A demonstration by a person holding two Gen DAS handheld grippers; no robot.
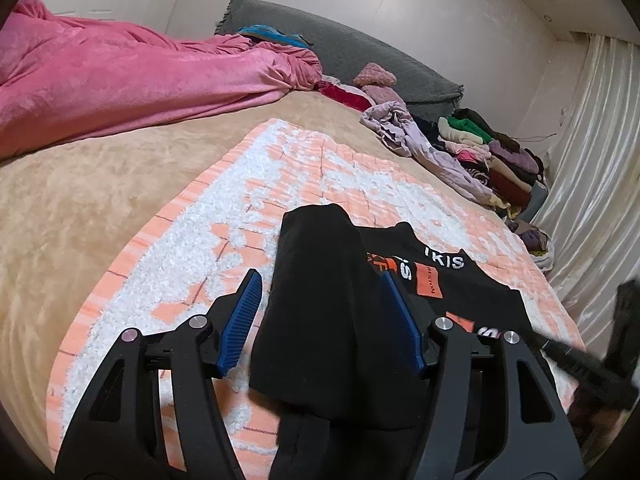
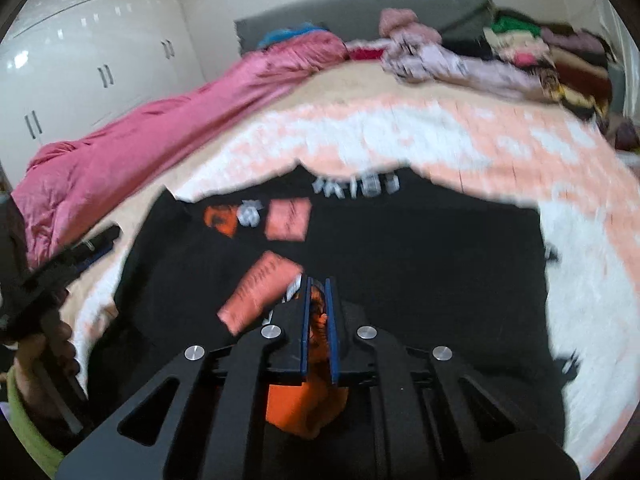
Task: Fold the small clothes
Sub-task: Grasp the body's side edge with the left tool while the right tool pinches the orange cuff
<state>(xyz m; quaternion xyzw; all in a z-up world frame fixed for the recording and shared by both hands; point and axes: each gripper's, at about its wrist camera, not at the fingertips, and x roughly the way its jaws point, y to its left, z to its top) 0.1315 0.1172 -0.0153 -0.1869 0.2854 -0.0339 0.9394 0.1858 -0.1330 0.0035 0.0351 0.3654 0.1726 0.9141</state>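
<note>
Black tee [image 2: 400, 248] w/ orange patches is lying on the peach-and-white quilt [image 1: 280, 168], fold looking barely begun imo: left gripper [image 1: 320, 320] is sitting w/ jaws spread, sleeve draping between; right gripper [image 2: 318, 316] is pinching a fabric bunch. Clothes pile [image 1: 492, 152] & pink duvet [image 1: 120, 76] are lying well apart, blocking nothing.

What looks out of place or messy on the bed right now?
The black shirt lies askew on the orange-and-white blanket, one part bunched between the open left gripper fingers. At the far edge, a pile of clothes is heaped loosely, and a lilac garment sprawls beside it.
</note>
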